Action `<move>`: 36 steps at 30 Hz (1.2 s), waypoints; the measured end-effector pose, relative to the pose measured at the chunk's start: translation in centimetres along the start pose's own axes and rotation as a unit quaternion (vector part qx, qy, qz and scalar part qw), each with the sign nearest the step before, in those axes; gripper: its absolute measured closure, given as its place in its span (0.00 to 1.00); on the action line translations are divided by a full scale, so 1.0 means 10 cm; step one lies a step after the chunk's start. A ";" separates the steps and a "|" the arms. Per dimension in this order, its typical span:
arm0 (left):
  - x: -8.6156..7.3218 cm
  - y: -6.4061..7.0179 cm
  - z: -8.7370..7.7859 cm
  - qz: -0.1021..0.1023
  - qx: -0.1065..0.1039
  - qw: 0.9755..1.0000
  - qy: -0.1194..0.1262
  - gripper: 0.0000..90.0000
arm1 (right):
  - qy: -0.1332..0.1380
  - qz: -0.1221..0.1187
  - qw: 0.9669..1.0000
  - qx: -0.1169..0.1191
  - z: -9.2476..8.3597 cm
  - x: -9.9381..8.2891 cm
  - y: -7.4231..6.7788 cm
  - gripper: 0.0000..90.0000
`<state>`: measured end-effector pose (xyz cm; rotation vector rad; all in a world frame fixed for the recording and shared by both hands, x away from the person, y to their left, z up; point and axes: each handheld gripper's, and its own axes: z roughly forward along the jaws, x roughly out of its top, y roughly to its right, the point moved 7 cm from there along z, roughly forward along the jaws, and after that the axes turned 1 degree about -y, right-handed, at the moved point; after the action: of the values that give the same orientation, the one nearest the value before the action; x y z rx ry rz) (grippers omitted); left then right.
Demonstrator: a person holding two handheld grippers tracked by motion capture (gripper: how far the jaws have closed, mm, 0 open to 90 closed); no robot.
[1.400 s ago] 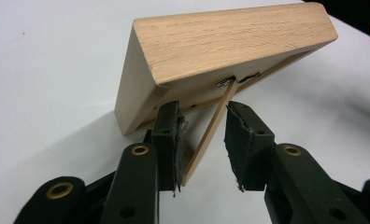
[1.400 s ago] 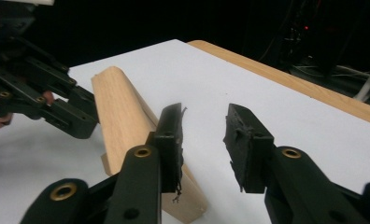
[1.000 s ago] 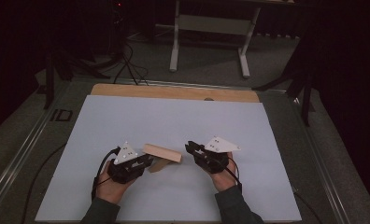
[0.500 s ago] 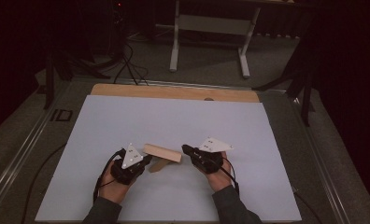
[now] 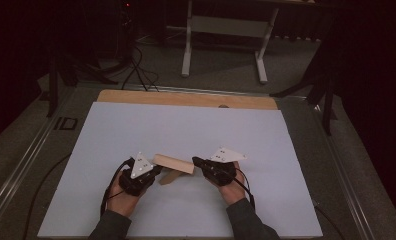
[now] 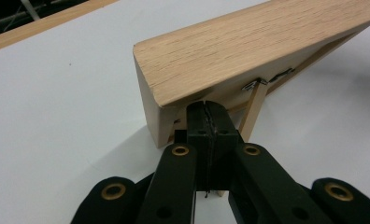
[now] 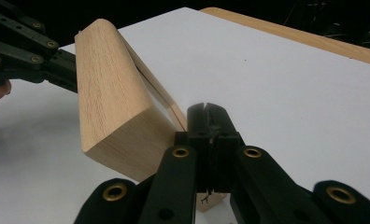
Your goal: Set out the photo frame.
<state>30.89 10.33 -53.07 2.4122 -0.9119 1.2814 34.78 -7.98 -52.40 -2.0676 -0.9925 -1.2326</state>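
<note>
From the high view I see a dim, grainy room with dark edges; only the white desk [image 5: 186, 130] catches light. Both gripper views look brighter, with soft shadows.

Both pairs of black jaws have just been closing and now stand pressed together. The left gripper [image 5: 155, 172], which a second ago sat with its grey plate lower and farther left, is now tucked in under the left end of the pale oak block with its thin prop stick [image 5: 173, 164], its jaws meeting at the block's underside edge. The right gripper [image 5: 198, 162] has edged leftward, and its jaws now meet against the block's right end.
</note>
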 end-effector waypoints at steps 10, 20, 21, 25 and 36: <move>0.02 0.02 0.03 0.001 0.000 1.000 -0.003 1.00 | 0.000 -0.004 1.000 0.002 0.00 0.00 -0.01 0.99; 0.03 0.05 0.05 0.004 -0.002 1.000 -0.005 1.00 | -0.003 -0.009 1.000 0.006 -0.01 0.00 -0.03 0.99; 0.03 0.05 0.05 0.003 -0.002 1.000 -0.004 1.00 | -0.003 -0.009 1.000 0.006 -0.01 0.00 -0.04 0.99; 0.03 0.07 0.06 0.006 -0.004 1.000 -0.005 1.00 | -0.003 -0.010 1.000 0.007 -0.02 -0.01 -0.04 1.00; 0.06 0.13 0.08 0.013 -0.010 1.000 -0.004 1.00 | -0.007 -0.018 1.000 0.009 -0.03 -0.01 -0.07 1.00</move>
<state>30.76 8.69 -53.12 2.4009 -0.9567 1.2660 33.99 -7.81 -52.33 -2.0546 -1.0468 -1.2238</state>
